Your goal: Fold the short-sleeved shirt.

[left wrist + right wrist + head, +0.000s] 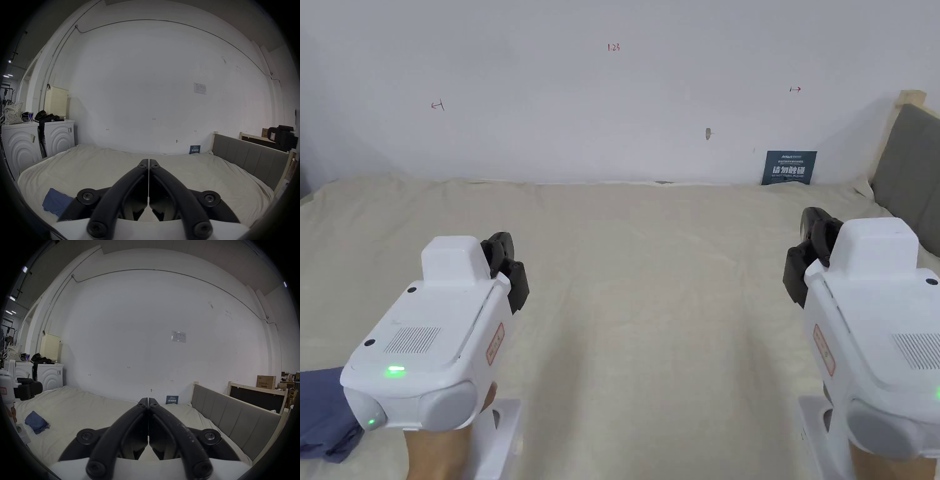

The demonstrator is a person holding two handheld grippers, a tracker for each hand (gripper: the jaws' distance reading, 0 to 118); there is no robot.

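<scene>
A crumpled blue shirt (pixel 325 412) lies bunched on the cream bed sheet (pixel 650 300) at the near left edge; it also shows as the blue shirt (pixel 56 203) and the blue shirt (pixel 36 422) in the gripper views. My left gripper (pixel 501 250) hovers over the sheet to the right of the shirt, jaws together, nothing held. My right gripper (pixel 814 240) is held level with it at the far right, also shut and empty. In their own views the left gripper (pixel 148 160) and right gripper (pixel 148 399) show jaws closed tip to tip.
A white wall runs along the bed's far side, with a small blue sign (pixel 789 167) leaning on it. A grey padded headboard (pixel 909 169) bounds the right. Two white washing machines (pixel 37 142) with clothes and a cream basket stand beyond the left end.
</scene>
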